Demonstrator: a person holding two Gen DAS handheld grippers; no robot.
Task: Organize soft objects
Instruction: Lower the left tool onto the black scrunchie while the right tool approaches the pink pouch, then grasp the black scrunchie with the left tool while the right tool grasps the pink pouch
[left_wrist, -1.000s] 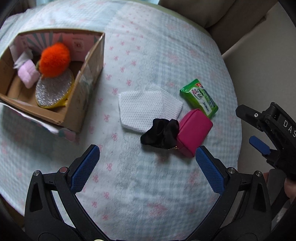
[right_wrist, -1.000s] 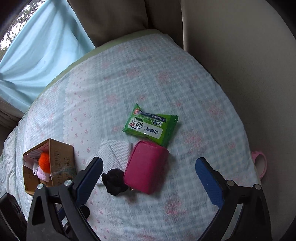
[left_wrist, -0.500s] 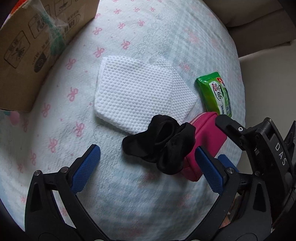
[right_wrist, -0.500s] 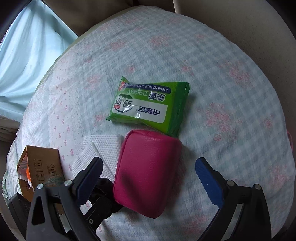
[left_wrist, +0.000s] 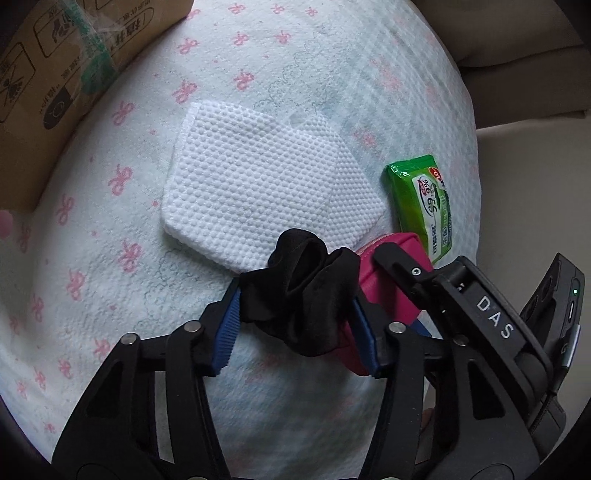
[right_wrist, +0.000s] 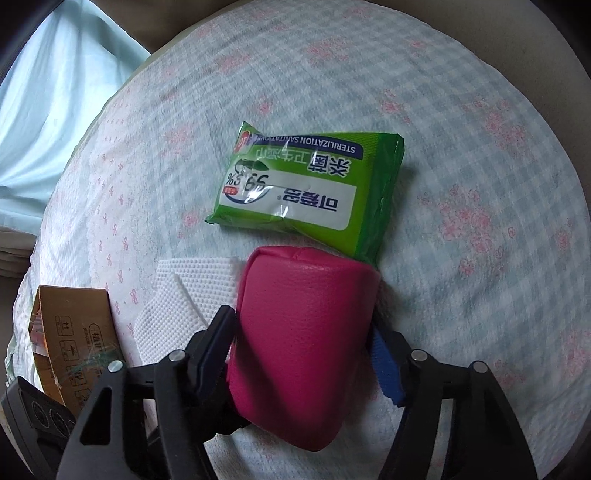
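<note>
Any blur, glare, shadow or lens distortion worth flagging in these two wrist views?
Left wrist: sharp, strong fisheye bending, dark vignette corners, soft daylight, faint shadow under the black scrunchie. Right wrist: slight motion blur on the cloth-covered table, small glare streaks on the green wipes pack, pink pouch sharp.

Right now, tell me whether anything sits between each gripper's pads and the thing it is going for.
Nothing visible does. The left gripper is closing with the black scrunchie directly between its pads; the right gripper is closing around the pink pouch. Scrunchie and pouch lie side by side, so the grippers crowd each other.
</note>
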